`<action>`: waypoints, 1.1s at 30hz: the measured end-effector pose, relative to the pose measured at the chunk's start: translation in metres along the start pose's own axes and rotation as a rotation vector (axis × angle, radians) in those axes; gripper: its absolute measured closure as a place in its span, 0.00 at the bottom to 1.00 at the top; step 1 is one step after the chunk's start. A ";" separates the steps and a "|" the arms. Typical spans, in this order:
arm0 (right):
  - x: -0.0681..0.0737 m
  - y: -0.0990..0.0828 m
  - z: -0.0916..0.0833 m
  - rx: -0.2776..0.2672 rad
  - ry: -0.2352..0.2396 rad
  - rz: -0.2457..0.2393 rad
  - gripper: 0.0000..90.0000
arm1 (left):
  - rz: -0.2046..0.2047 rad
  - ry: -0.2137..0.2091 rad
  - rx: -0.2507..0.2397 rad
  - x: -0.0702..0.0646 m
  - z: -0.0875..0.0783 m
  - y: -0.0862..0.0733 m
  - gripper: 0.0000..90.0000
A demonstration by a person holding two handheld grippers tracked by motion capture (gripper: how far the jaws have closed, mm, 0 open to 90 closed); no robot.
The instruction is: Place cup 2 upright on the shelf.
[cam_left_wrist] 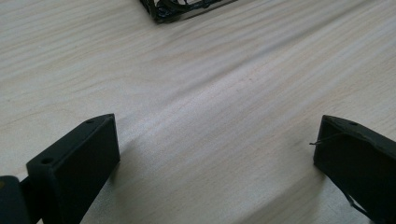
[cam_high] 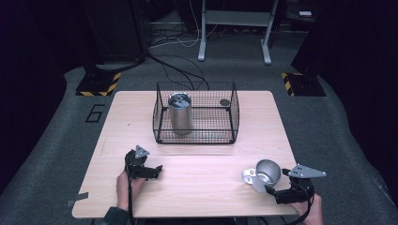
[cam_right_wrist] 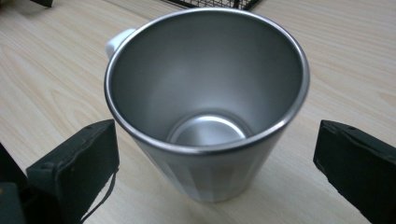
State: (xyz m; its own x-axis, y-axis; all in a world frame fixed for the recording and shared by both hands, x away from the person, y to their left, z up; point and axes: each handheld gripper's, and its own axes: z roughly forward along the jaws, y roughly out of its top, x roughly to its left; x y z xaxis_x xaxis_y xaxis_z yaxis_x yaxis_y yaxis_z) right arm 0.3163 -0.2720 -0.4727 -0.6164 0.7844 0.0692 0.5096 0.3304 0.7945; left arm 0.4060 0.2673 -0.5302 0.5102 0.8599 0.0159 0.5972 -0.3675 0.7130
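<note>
A steel mug (cam_high: 265,174) with a white handle stands upright on the wooden table (cam_high: 197,154) at the front right. In the right gripper view the mug (cam_right_wrist: 208,100) is empty and sits between the wide-apart jaws, touching neither. My right gripper (cam_high: 271,191) is open just in front of it. My left gripper (cam_high: 158,171) rests open near the front left, with bare table (cam_left_wrist: 210,116) between its jaws. A tall steel canister (cam_high: 180,113) stands inside a black wire basket (cam_high: 232,117) at the back middle.
A small dark round object (cam_high: 225,102) lies in the basket's back right corner. The basket's corner (cam_left_wrist: 180,7) shows at the top of the left gripper view. Cables and a desk frame (cam_high: 234,28) are on the floor beyond the table.
</note>
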 end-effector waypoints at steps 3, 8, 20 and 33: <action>0.002 0.004 0.003 -0.001 0.005 -0.006 0.00 | 0.000 -0.002 0.003 0.000 0.000 0.000 0.00; 0.003 0.009 0.008 -0.006 0.003 -0.011 0.00 | -0.003 0.000 -0.001 0.000 0.000 0.000 0.00; 0.004 0.014 0.014 -0.025 0.003 -0.006 0.00 | 0.002 0.004 -0.001 0.000 0.000 0.000 0.00; 0.009 0.015 0.021 -0.045 -0.020 -0.022 0.06 | -0.013 0.011 -0.010 -0.002 0.000 -0.001 0.00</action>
State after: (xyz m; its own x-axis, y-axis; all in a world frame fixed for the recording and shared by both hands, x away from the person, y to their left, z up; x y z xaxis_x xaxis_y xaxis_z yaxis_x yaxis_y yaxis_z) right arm 0.3309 -0.2496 -0.4730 -0.6149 0.7876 0.0396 0.4685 0.3244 0.8218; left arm 0.4045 0.2661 -0.5309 0.4954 0.8685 0.0145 0.5977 -0.3529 0.7199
